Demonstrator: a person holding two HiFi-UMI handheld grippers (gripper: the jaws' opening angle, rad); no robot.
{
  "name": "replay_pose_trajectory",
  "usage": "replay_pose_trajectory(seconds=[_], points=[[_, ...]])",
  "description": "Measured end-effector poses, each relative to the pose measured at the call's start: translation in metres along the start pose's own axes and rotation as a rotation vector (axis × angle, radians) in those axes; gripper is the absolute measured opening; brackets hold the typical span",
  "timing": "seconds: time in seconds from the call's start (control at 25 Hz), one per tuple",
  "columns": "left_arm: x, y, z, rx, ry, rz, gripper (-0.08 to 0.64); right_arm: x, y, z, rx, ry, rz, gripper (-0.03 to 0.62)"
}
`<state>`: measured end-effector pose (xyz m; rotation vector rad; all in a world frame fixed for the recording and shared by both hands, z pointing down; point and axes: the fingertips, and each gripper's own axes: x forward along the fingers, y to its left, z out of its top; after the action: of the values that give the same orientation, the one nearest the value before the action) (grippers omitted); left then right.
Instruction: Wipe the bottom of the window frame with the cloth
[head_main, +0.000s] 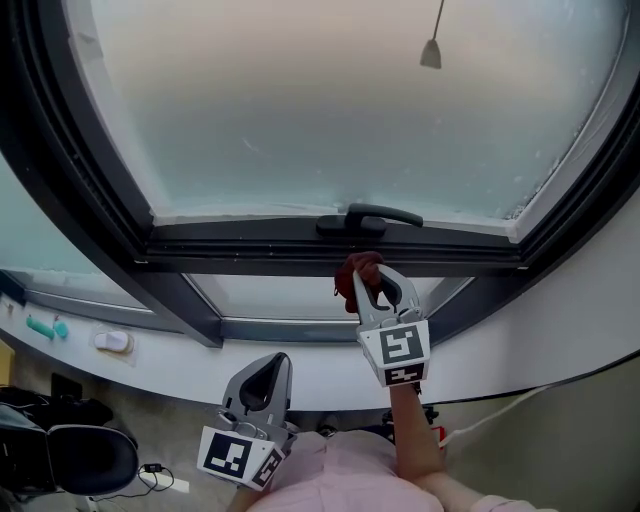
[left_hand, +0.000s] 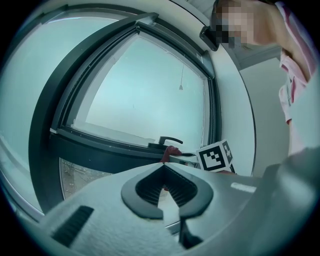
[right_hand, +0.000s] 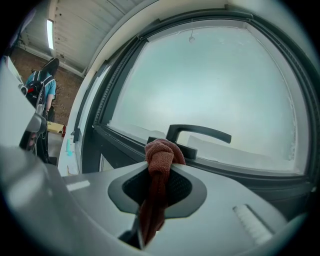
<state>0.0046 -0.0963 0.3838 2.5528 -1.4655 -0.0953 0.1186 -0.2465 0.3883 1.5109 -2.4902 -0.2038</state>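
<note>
Rust-red cloth (right_hand: 159, 159), bunched into a knot, is clamped between the jaws of the right gripper (right_hand: 161, 169), and its tail hangs down through them. In the head view the knot sits at the dark bottom rail of the window frame (head_main: 250, 245), just below the black handle (head_main: 372, 217). Whether it touches the rail cannot be told. Black-and-white square markers cover the gripper's cube (head_main: 398, 352). The left gripper (head_main: 271, 363) hangs lower, well apart from the frame, with its jaws closed on nothing.
</note>
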Motion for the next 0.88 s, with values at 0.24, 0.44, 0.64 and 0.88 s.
replay_pose_trajectory(seconds=[0.24, 0.44, 0.64, 0.88], points=[[-0.003, -0.003, -0.001, 0.003, -0.001, 0.022, -0.005, -0.009, -0.018, -0.007, 0.016, 0.009, -0.027, 0.06], [-0.002, -0.011, -0.002, 0.009, -0.002, 0.023, -0.005, -0.016, -0.03, -0.01, 0.031, 0.001, -0.032, 0.06], [0.002, -0.018, -0.003, 0.014, -0.002, 0.019, -0.005, -0.02, -0.039, -0.013, 0.035, 0.0, -0.036, 0.06], [0.007, -0.024, -0.003, 0.019, -0.002, 0.019, -0.005, -0.024, -0.046, -0.014, 0.042, -0.007, -0.033, 0.06]])
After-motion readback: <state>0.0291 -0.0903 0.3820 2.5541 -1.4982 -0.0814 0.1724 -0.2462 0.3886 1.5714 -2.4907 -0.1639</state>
